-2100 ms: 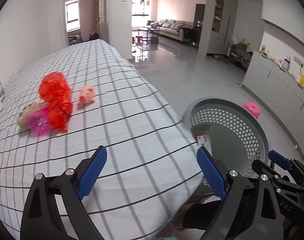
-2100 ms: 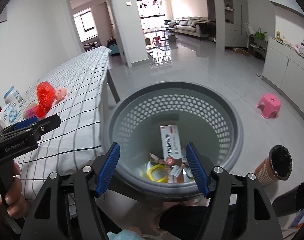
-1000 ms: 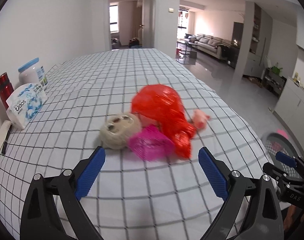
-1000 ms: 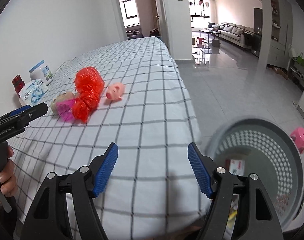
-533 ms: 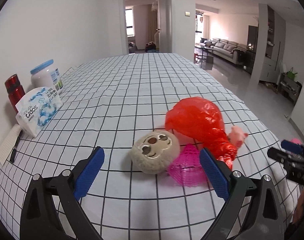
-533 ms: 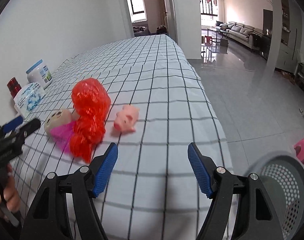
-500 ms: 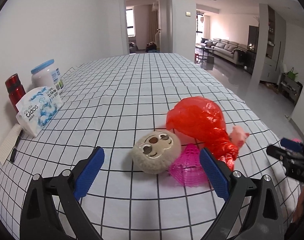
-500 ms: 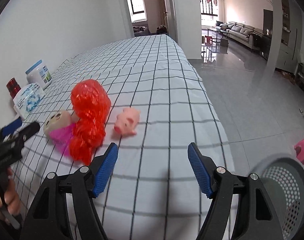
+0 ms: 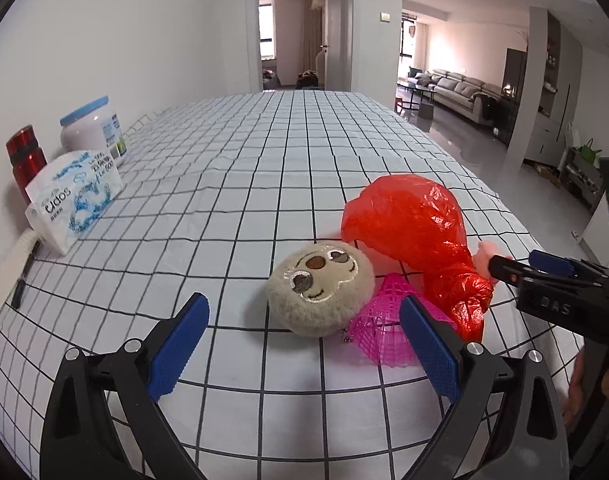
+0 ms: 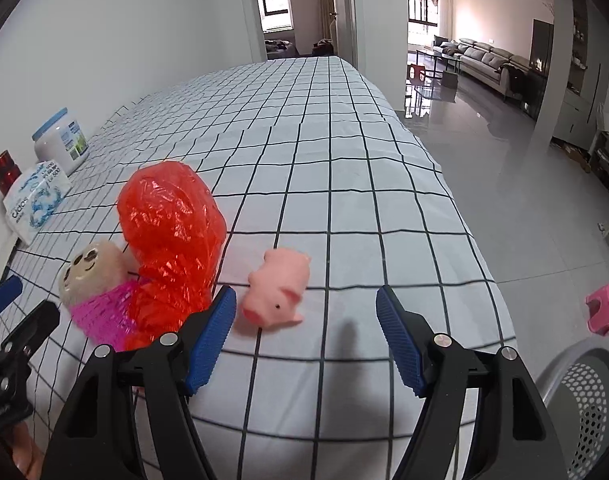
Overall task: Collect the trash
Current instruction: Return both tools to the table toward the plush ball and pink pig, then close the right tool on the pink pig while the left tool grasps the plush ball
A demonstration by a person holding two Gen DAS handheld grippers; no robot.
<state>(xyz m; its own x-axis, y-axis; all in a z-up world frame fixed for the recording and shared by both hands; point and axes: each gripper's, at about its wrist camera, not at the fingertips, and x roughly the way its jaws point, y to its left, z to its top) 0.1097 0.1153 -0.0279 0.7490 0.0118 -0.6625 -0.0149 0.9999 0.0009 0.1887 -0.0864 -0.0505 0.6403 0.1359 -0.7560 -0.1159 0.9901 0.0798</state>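
Toys and trash lie together on the worktop (image 9: 264,168), which has a white cloth with black squares. Both tools are spread wide and hold nothing.

The left tool (image 9: 304,332) hangs over the cloth. Just ahead of it, between its blue fingers (image 9: 176,340), sits a round beige plush face (image 9: 320,288). A pink net thing (image 9: 380,332) touches the plush on the side of the right finger. A crinkly red plastic bag (image 9: 416,232) lies past the net and rests against both. Far off on the left side of this tool, by the wall, stand a red bottle (image 9: 24,160), a white jar with a blue lid (image 9: 92,128) and a pack of tissues (image 9: 72,200).

The right tool (image 10: 306,336) also hangs over the cloth. A small pink pig (image 10: 276,288) lies just ahead of it, closer to its left finger and not touching it. The red bag is beside the pig, further left. A grey basket with holes (image 10: 584,392) stands on the floor low on the right side of this tool. A pink stool (image 10: 604,308) stands on the floor past the basket.
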